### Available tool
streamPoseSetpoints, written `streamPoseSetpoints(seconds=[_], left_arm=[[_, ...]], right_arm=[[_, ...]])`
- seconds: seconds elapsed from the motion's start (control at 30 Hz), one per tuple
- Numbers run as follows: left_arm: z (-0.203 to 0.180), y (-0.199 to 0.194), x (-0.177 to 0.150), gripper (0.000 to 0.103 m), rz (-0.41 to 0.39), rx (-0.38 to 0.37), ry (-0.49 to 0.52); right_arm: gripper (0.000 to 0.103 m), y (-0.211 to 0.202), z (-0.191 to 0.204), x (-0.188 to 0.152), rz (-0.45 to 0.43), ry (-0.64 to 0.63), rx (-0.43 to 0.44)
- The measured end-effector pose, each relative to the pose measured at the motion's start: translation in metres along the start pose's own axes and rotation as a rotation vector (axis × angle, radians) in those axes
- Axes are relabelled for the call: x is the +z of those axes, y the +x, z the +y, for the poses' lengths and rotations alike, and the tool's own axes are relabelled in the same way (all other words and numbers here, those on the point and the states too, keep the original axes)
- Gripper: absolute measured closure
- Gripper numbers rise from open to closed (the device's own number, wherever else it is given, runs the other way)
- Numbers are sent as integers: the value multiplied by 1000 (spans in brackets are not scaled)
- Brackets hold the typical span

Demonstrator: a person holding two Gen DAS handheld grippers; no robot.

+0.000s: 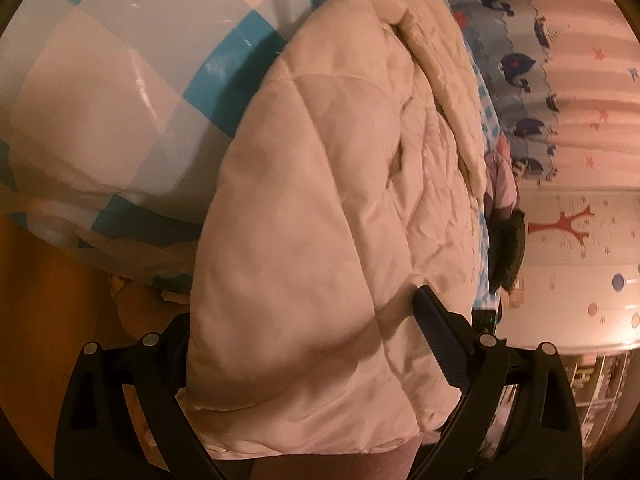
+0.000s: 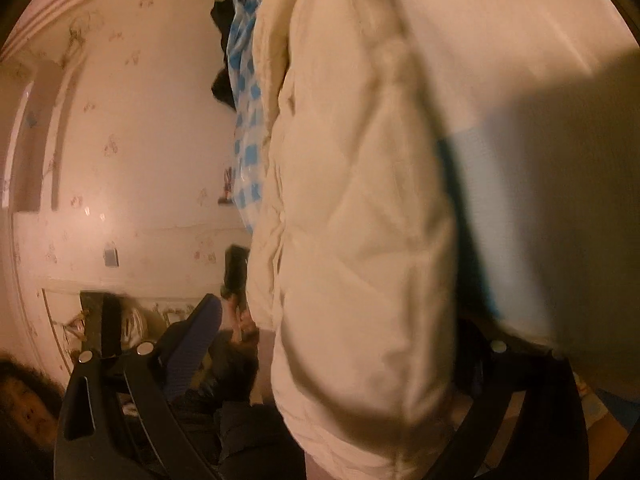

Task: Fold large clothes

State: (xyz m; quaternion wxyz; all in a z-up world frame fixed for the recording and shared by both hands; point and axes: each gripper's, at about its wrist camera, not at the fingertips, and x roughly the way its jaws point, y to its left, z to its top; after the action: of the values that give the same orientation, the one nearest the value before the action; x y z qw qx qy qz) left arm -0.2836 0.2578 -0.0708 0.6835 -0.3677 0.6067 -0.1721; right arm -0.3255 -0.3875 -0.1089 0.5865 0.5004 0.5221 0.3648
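On the blue-and-white checked bedspread (image 1: pixel 120 92) lies the cream quilted padded coat (image 1: pixel 320 220), bulky, fold barely started. Left gripper (image 1: pixel 304 336) clamps its hem. Right gripper (image 2: pixel 340 344) straddles another edge — jaws wide, contact unclear. Most folding remains.

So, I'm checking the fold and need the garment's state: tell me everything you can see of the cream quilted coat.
The cream quilted coat is puffy, stitched in diamond panels, of smooth shell fabric. It lies bunched on a blue-and-white checked bedcover. Its edge sits between the fingers of the left hand-held gripper; the right hand-held gripper likewise straddles a padded part, one finger hidden.
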Motion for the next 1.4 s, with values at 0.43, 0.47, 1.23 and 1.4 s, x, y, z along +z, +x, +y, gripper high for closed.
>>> streamPoseSetpoints(seconds=[0.43,0.47,1.23,1.4], left_arm=[[-43,0,-3,91,20,127,124],[-46,-7,-4,91,9,105,124],[31,-43,-45,21,140,-146,127],[31,-19,-32,17,166,-154,129]], right_arm=[[87,-7,36,-22,-176,-136,17],[87,-10,42,-23,-186,-147,24],[38,-58,17,-96,-34,-116,30],[34,-56,-10,-80,-41,-61,42]])
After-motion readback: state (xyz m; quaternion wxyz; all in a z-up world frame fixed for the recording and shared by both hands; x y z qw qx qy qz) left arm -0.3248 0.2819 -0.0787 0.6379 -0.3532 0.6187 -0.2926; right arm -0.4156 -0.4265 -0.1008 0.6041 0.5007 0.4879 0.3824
